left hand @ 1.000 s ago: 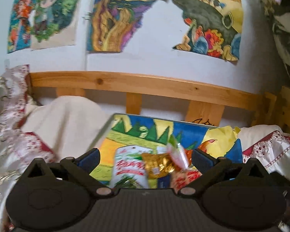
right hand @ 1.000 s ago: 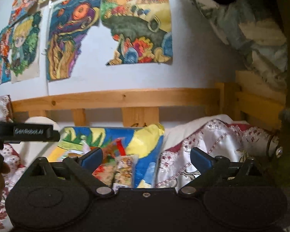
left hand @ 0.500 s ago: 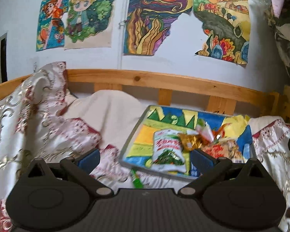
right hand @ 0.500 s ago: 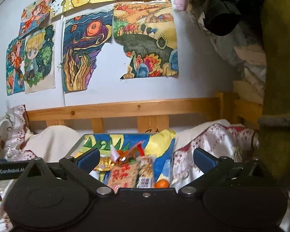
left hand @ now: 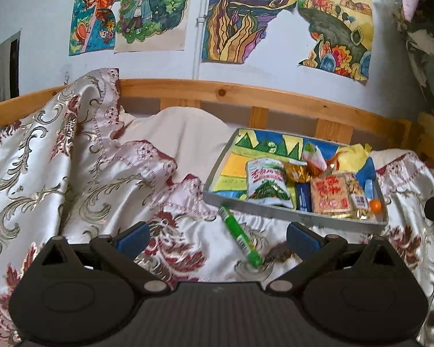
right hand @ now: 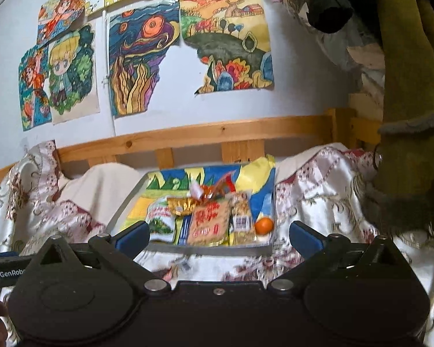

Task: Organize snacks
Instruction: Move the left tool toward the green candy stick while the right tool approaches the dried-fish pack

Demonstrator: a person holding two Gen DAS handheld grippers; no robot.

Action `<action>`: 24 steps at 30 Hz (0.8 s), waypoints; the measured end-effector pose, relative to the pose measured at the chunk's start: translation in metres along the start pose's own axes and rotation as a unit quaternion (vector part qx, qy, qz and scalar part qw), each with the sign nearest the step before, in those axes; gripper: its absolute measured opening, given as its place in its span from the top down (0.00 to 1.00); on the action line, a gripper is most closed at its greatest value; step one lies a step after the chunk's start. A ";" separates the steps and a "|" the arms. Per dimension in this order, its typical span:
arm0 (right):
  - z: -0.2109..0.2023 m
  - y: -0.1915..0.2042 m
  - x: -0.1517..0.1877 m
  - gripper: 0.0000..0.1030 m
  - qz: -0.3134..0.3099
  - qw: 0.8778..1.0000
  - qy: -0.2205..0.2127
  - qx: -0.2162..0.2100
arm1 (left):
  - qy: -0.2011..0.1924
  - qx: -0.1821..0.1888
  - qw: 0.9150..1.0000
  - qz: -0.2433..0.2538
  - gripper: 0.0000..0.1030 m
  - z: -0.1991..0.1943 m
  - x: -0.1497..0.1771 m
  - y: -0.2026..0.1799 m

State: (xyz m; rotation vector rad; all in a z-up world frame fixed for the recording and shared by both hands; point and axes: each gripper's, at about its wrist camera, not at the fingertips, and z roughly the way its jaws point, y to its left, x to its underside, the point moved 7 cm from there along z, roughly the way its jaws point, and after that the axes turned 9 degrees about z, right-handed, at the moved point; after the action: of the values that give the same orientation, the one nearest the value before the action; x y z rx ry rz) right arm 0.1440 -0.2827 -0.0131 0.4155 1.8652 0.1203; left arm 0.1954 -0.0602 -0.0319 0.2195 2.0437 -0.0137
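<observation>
grippers: two; green stick (left hand: 240,237): one

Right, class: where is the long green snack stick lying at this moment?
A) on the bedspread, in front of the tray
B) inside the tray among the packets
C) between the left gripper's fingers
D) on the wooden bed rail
A: the green snack stick lies on the patterned bedspread, just outside the near rim of the tray, with both grippers open and empty.

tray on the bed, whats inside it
The tray holds a white-green snack bag, a red-orange packet, an orange fruit and more wrappers on a painted sheet, partly covered.
</observation>
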 end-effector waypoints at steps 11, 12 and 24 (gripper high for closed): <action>-0.002 0.008 0.044 0.01 -0.018 0.999 0.042 0.012 | 0.010 -0.016 1.000 0.006 0.01 -0.004 0.034 0.017; -0.001 0.009 0.046 0.01 -0.020 0.999 0.043 0.011 | 0.013 -0.017 1.000 0.003 0.01 -0.002 0.035 0.018; 0.016 0.020 0.066 0.01 -0.045 0.997 0.065 0.008 | 0.011 -0.019 1.000 -0.001 0.01 0.011 0.041 0.023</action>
State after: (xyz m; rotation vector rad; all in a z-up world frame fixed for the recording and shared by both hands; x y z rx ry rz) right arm 0.1455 -0.2432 -0.0714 0.3413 2.0100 0.0726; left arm 0.1905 -0.0328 -0.0717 0.1945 2.0651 0.0260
